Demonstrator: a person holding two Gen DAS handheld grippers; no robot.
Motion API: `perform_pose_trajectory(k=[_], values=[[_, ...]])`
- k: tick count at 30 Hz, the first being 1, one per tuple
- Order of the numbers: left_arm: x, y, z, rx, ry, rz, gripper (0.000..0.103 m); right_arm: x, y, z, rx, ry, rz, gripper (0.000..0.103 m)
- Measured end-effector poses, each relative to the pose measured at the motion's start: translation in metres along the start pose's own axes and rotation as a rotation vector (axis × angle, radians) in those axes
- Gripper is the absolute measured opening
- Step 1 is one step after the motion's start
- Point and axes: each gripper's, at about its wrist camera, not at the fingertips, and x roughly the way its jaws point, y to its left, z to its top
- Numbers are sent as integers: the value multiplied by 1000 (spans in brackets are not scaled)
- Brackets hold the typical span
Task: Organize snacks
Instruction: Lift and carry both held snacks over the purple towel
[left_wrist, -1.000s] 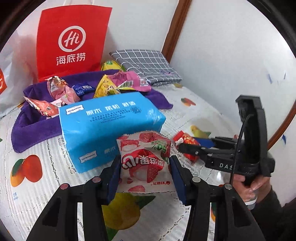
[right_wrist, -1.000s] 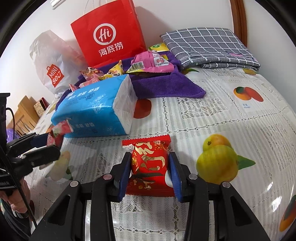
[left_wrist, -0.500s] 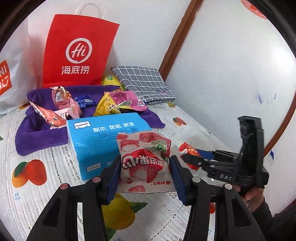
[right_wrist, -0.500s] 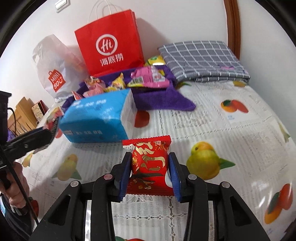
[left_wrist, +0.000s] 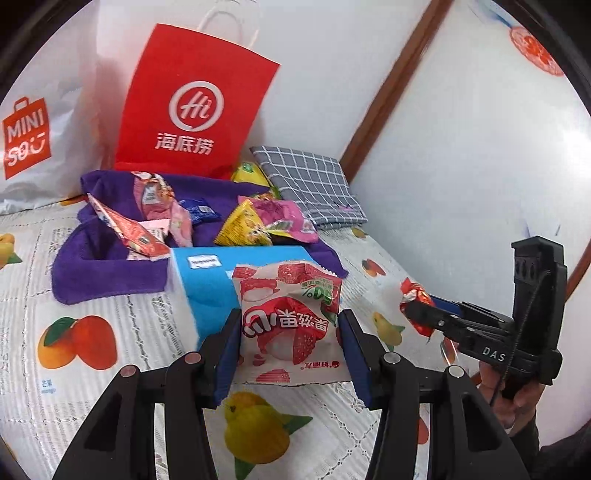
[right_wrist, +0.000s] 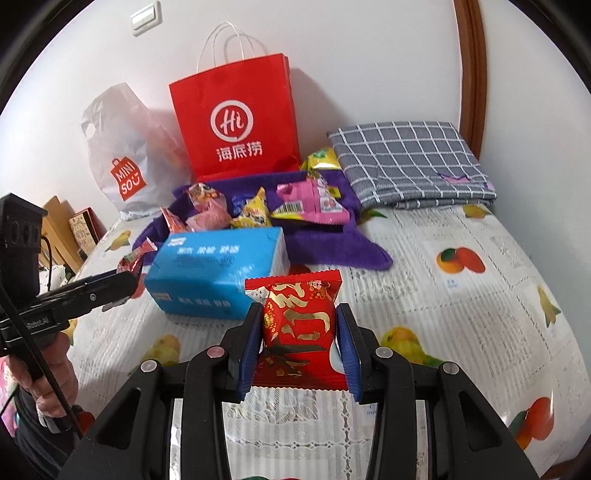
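My left gripper (left_wrist: 288, 343) is shut on a white and red strawberry snack packet (left_wrist: 290, 325), held above the bed. My right gripper (right_wrist: 299, 343) is shut on a red and gold snack packet (right_wrist: 297, 325), also held in the air; it shows at the right of the left wrist view (left_wrist: 415, 306). The left gripper shows at the left of the right wrist view (right_wrist: 122, 275). Several loose snack packets (right_wrist: 310, 205) lie on a purple towel (right_wrist: 332, 251) at the back. A blue tissue pack (right_wrist: 218, 273) lies in front of the towel.
A red paper bag (right_wrist: 238, 118) and a white Miniso plastic bag (right_wrist: 122, 155) stand against the wall. A folded grey checked cloth (right_wrist: 410, 166) lies at the back right. The fruit-print bed cover (right_wrist: 461, 314) spreads all around.
Both grippers have risen and pulled back from the tissue pack, each still holding its packet. More of the wall and bags shows now.
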Motion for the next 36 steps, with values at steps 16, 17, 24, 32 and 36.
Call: perform_pose_trajectory(k=[16, 17, 24, 32, 36], values=[[-9, 32, 10, -93, -47, 43, 49, 15, 37, 63, -117, -42, 56, 39], [-9, 34, 11, -86, -49, 79, 49, 15, 40, 66, -124, -51, 63, 39], [-10, 38, 34, -89, -77, 171, 49, 29, 40, 93, -112, -61, 88, 39], [-13, 36, 89, -135, -137, 184, 49, 47, 33, 136, -64, -53, 159, 39], [-8, 40, 105, -145, -162, 223, 49, 63, 35, 153, -65, -58, 170, 39]])
